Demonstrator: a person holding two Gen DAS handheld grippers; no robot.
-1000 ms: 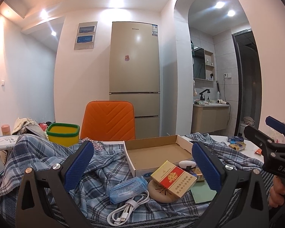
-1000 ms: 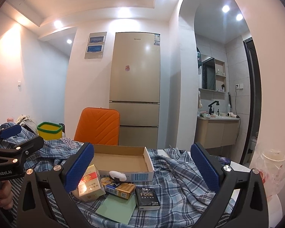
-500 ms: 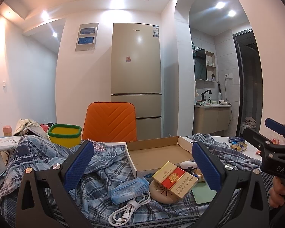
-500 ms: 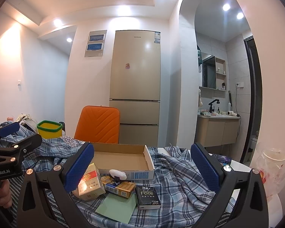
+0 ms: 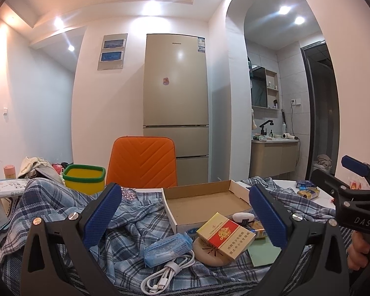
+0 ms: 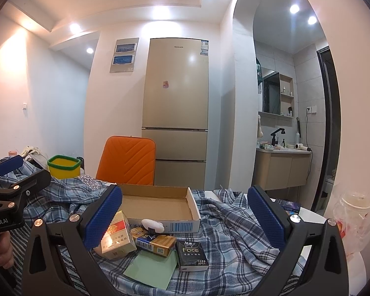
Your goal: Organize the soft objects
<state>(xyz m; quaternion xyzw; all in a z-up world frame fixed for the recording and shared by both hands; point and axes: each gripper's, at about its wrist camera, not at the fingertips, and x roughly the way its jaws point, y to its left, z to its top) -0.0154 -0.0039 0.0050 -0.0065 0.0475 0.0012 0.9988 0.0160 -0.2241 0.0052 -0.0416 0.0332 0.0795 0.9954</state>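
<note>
A crumpled blue plaid shirt covers the table. On it lie a blue tissue pack, a coiled white cable, a red-and-gold cigarette pack, a black tissue pack, a green paper and an empty cardboard box. My left gripper hovers open above the near items, holding nothing. My right gripper is open too, above the packs in front of the box.
A yellow bin with a green rim stands at the back left beside an orange chair. A fridge is behind. A plastic cup in a bag stands at the right on the white table.
Both views have shifted very little; the cameras tilted down slightly, so table items sit a bit higher in frame. Both grippers stay open.
</note>
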